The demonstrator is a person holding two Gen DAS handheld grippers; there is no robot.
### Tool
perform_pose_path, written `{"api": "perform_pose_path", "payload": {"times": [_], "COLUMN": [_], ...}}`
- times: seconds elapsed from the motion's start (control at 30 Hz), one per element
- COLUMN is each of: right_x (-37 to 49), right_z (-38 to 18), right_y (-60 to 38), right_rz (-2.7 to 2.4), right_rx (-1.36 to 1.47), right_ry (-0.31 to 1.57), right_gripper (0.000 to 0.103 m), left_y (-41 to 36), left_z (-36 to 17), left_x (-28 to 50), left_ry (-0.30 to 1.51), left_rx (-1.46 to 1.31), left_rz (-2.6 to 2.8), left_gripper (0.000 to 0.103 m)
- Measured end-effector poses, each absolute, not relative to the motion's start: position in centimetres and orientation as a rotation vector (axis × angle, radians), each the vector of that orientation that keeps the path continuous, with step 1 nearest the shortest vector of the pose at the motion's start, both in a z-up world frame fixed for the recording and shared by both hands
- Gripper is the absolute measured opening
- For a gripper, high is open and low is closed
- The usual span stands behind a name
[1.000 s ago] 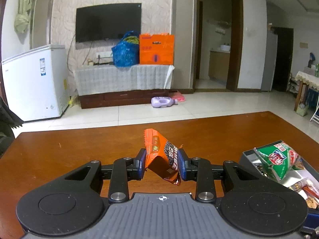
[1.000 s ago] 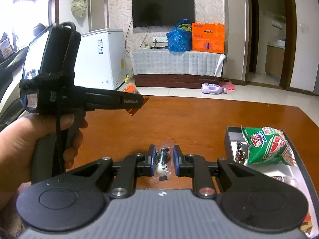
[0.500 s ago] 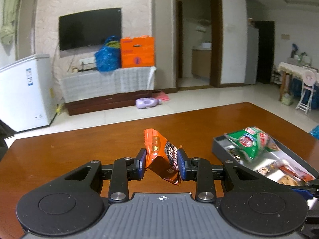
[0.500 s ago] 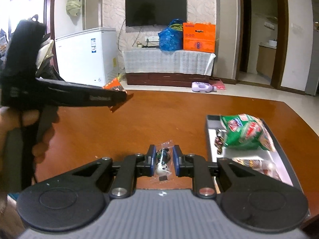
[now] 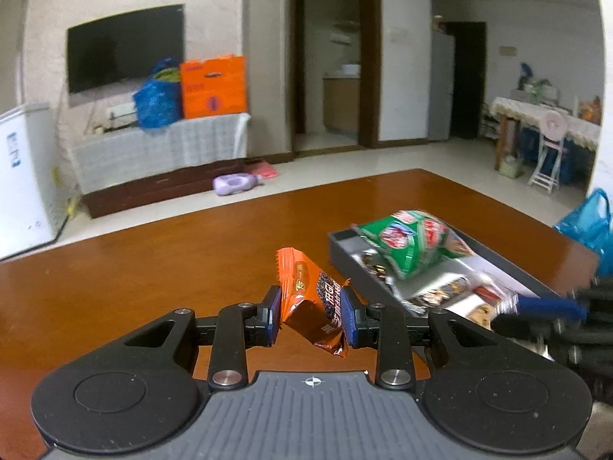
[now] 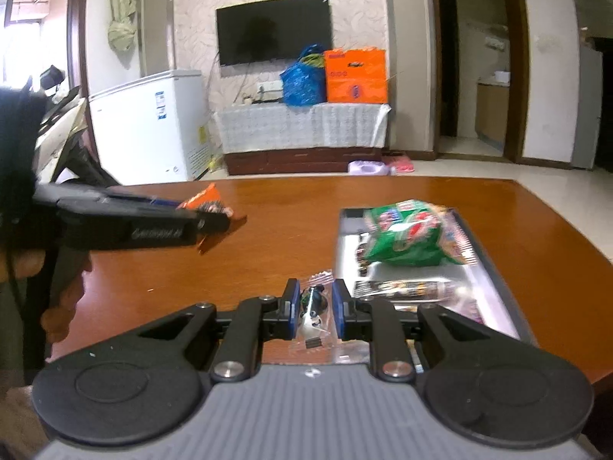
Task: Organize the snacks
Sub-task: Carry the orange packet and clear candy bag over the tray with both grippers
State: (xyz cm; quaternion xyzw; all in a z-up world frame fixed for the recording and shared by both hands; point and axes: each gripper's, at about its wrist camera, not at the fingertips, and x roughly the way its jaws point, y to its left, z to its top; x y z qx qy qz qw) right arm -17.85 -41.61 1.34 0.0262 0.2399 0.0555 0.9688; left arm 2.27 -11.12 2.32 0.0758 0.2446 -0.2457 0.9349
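Observation:
My left gripper (image 5: 311,316) is shut on a crumpled orange snack packet (image 5: 312,299), held above the brown table. From the right wrist view that same left gripper (image 6: 207,224) and the orange packet (image 6: 205,203) show at the left. My right gripper (image 6: 313,308) is shut on a small clear wrapped snack (image 6: 312,312), just left of the grey tray (image 6: 494,299). In the tray (image 5: 345,245) lie a green snack bag (image 5: 412,241) (image 6: 406,237) and several small packets. The blue finger (image 5: 548,303) of the right gripper reaches over the tray's near end.
A person's hand (image 6: 57,287) holds the left gripper's handle. The wooden table (image 5: 115,276) ends at a far edge toward a tiled floor. Beyond are a white chest freezer (image 6: 153,126), a TV (image 6: 274,30) and a cloth-covered cabinet with an orange box (image 6: 354,74).
Both grippers have swung to the right toward the tray, each keeping its snack. The tray and green bag now sit closer and nearer the middle of both views.

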Motion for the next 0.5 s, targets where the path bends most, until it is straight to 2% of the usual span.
{"api": "perform_pose_path", "payload": {"times": [0.5], "right_x": [-15.6], "right_z": [0.3], "right_y": [-49.1], "right_rz": [-0.026], "right_rx": [0.186], "right_ry": [0.449], "right_gripper": [0.018], "left_y": [-17.4], "left_z": [0.9], "left_x": [0.4], "left_ry": [0.528], "left_rx": [0.185], "left_rz": [-0.707], "left_gripper": [0.033]}}
